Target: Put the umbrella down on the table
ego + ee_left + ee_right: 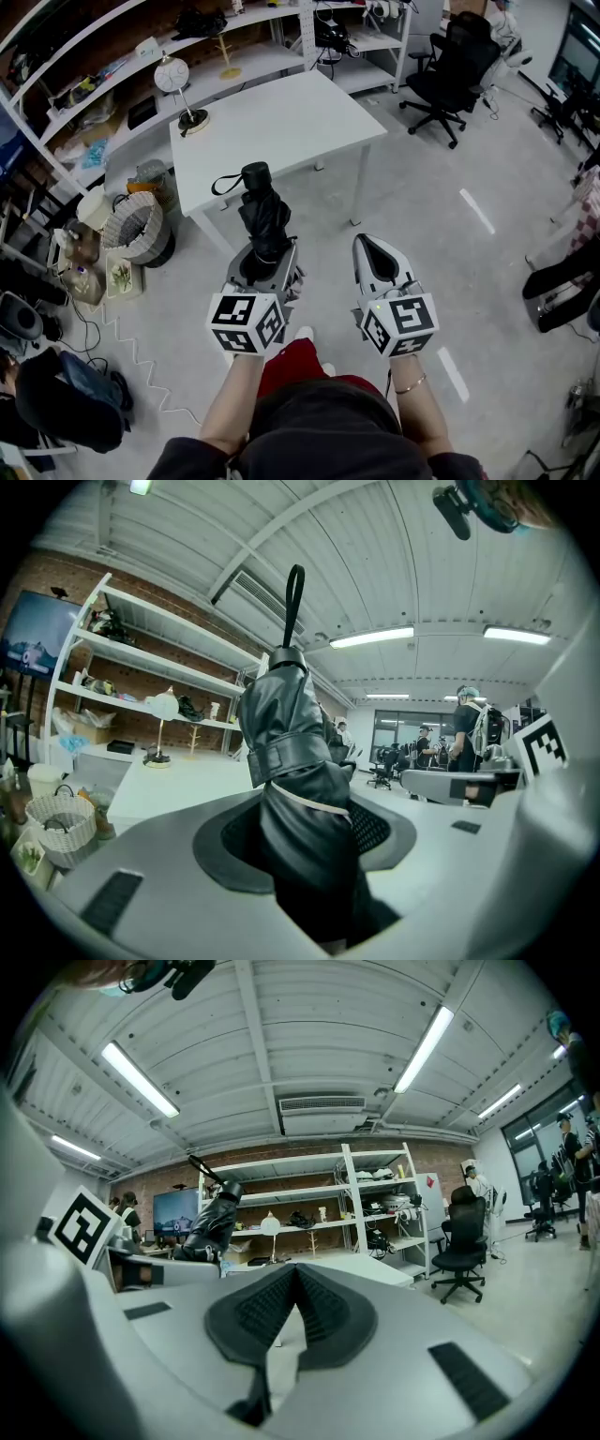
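one pinch by your left gripper (267, 255) holds the folded black fabric umbrella (263, 211) above its jaws; it could tip. right gripper (373, 244) closed, empty.

A shared lab-like workspace is showing: white shelving (103, 94) crowded with gear is running ahead-left of the fingers (364, 267), a white surface (281, 122) is standing just ahead, office chairs (450, 61) are sitting far ahead-right, and strip lights (427, 1044) are glowing overhead near a brick wall (441, 1162).
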Motion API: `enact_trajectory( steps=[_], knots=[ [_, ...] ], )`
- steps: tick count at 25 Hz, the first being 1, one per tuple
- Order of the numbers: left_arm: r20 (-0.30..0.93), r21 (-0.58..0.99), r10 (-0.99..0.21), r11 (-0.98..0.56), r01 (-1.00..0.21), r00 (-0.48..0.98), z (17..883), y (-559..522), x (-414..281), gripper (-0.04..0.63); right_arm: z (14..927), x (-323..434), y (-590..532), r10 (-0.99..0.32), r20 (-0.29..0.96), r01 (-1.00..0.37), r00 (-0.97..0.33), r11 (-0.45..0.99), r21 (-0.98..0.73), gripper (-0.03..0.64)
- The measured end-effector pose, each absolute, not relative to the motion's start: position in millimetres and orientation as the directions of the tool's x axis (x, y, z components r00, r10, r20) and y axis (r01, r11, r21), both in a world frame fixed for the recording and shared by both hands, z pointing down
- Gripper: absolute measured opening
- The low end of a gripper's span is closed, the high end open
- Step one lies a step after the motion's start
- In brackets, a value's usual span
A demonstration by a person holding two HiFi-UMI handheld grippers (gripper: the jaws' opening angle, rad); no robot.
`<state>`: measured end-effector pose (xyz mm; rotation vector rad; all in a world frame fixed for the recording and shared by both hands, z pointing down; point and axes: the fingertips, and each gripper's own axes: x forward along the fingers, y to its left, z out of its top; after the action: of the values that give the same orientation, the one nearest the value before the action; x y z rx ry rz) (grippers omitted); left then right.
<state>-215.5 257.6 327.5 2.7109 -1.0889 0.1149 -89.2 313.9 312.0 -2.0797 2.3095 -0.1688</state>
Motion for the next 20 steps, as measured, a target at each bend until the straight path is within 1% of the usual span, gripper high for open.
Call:
enact_trajectory(
  steps=[5, 10, 20],
  knots=[
    [0.153, 0.163, -0.676, -0.702, -0.693, 0.721, 331.2, 234.1, -199.9, 0.202, 313.5, -66.6, 298.4, -0.997, 0.042, -0.993, -0.067, 0.063, -0.095, 0.015],
    [0.161, 0.172, -0.675, -0.699, -0.694, 0.72, 340.3, 195.2, -186.6, 0.202, 320.6, -51.9, 264.6, -0.996, 0.056, -0.994, -0.065, 0.059, -0.096, 0.015],
    [0.185, 0.19, -0.668, -0.695, -0.693, 0.721, 353.9, 67.5, -139.7, 0.202, 328.8, 2.1, 146.1, -0.997, 0.069, -0.994, -0.027, 0.02, -0.106, 0.015]
  ],
)
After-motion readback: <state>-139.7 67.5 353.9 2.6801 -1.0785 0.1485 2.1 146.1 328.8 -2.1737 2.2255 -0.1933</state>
